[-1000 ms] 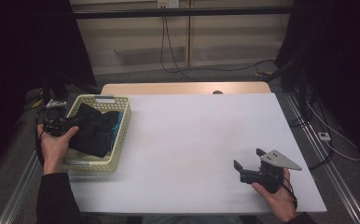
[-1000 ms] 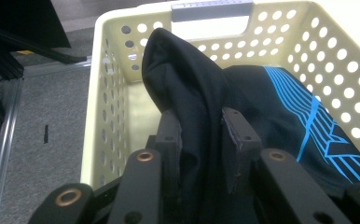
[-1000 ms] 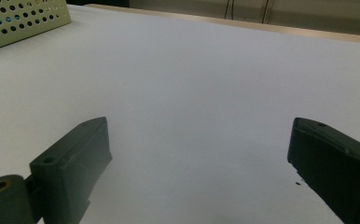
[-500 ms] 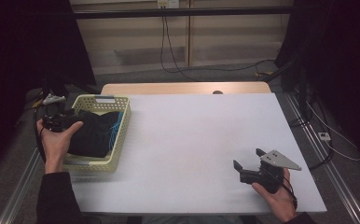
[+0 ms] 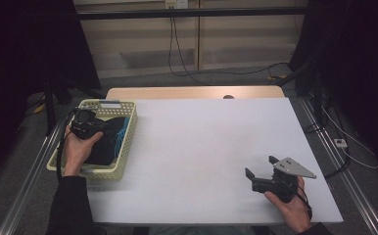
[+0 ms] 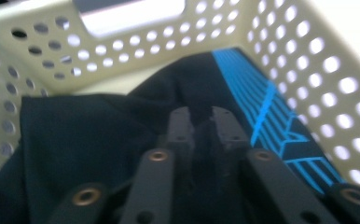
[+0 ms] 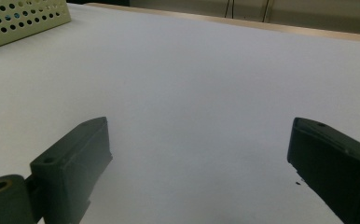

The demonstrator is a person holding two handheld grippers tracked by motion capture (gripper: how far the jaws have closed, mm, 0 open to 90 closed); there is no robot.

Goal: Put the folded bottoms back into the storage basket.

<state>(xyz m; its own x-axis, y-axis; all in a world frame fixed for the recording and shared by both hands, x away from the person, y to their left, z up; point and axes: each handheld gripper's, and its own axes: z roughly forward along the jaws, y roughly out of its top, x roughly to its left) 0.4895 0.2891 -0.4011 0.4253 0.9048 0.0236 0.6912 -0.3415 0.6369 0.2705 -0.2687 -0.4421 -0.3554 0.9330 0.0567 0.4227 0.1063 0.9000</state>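
White, flat rectangular worktop [image 5: 201, 152], matte surface, with a light wood strip [image 5: 192, 92] along its far edge. Pale yellow perforated plastic basket [image 5: 128, 128] sits directly on the worktop at the left edge, long side running front to back, and part of it overhangs the left side. In the right gripper view the basket's corner [image 7: 24, 18] stands at the far left of the white surface. The right gripper [image 5: 260, 177] rests low at the worktop's near right corner; contact unclear.

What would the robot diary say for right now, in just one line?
left gripper: jaws just closing, pinching dark cloth in basket | right gripper: open, nothing between jaws, over white table
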